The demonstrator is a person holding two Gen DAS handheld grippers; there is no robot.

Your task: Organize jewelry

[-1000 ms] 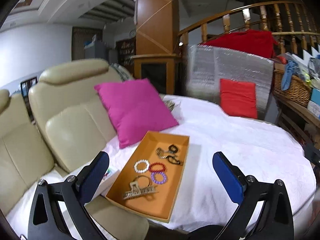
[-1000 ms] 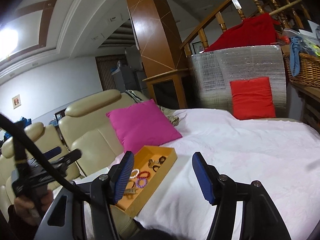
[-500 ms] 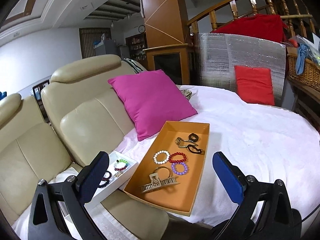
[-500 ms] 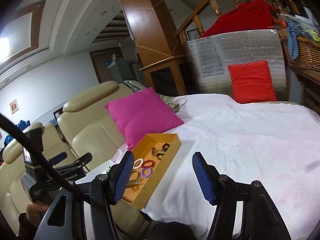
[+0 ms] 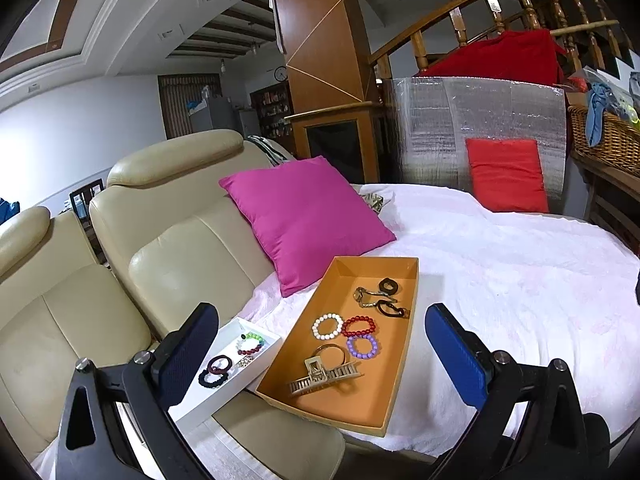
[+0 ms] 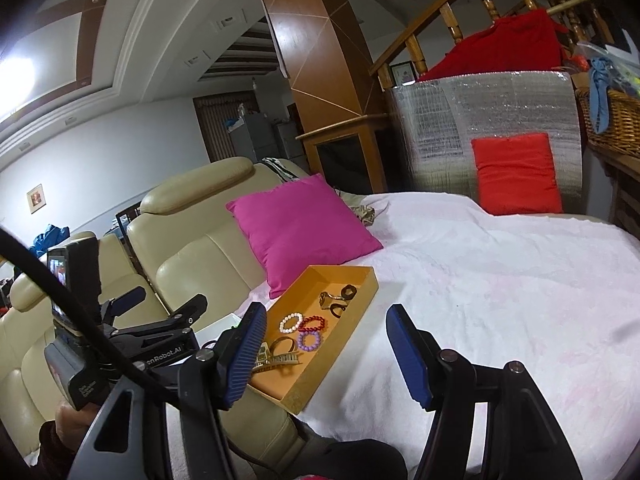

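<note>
Approach is the step in hand, by my reading: both grippers hang above the near edge of the bed, short of the jewelry. The left gripper (image 5: 322, 354) has its fingers wide apart and holds nothing; the right gripper (image 6: 326, 354) is the same. To do it well, bring one gripper down over a single piece, fingers straddling it — the beads will roll, so close low and slowly.

The orange tray (image 5: 404, 376) lies on the white bedspread (image 5: 520, 280), just beside the pink pillow (image 5: 308, 216); a white tray (image 5: 224, 396) touches its left side.

Counted in the orange tray: three bead bracelets — white (image 5: 327, 326), red (image 5: 359, 326), purple (image 5: 363, 347) — one bangle (image 5: 332, 350), one claw clip (image 5: 324, 376), and a dark tangle (image 5: 380, 300) at the far end that I cannot count. The white tray shows about four small pieces.
</note>
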